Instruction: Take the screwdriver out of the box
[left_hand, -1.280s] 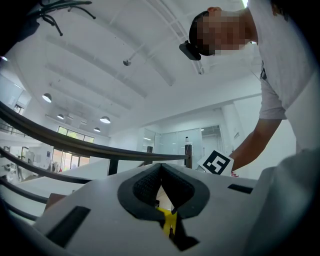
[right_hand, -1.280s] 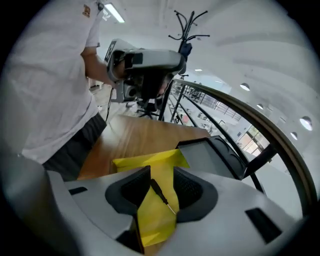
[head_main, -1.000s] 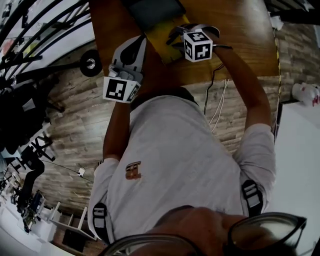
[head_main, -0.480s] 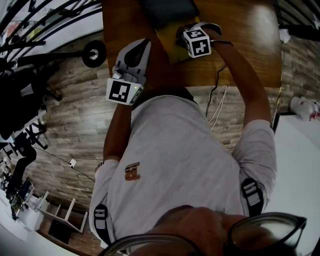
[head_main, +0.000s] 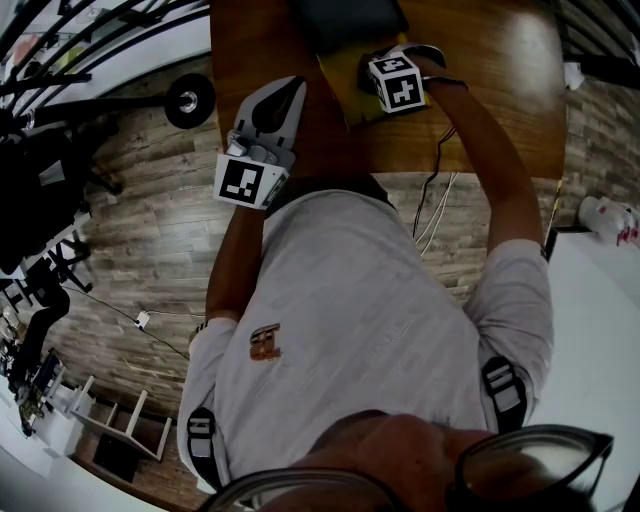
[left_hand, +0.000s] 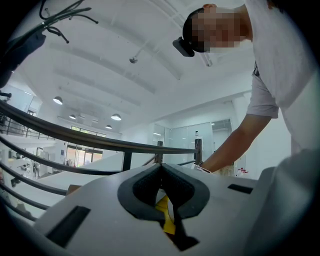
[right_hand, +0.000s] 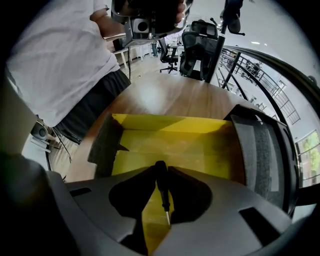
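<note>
A shallow yellow box (right_hand: 175, 142) lies open on the wooden table (head_main: 480, 90). A slim black-handled screwdriver (right_hand: 161, 186) with a short metal tip stands between the jaws of my right gripper (right_hand: 161, 169), which points steeply down into the box. Those jaws are closing and their pads press on the handle. In the head view the right gripper (head_main: 388, 58) hangs over the box (head_main: 348, 92). My left gripper (head_main: 280, 95) is held level at the table's left edge, its tips together (left_hand: 161, 166). A bit of yellow shows in the gap behind them; I cannot tell whether it is pinched.
The box's dark lid (right_hand: 262, 150) with grey foam lies open to the right; a dark flap (right_hand: 106, 145) stands at its left. A cable (head_main: 430, 200) hangs off the table's near edge. Office chairs (right_hand: 200, 45) stand beyond the table. A railing (left_hand: 100, 142) runs past the left gripper.
The right gripper has sunk a little lower into the yellow box. The left gripper has edged slightly toward the box.
</note>
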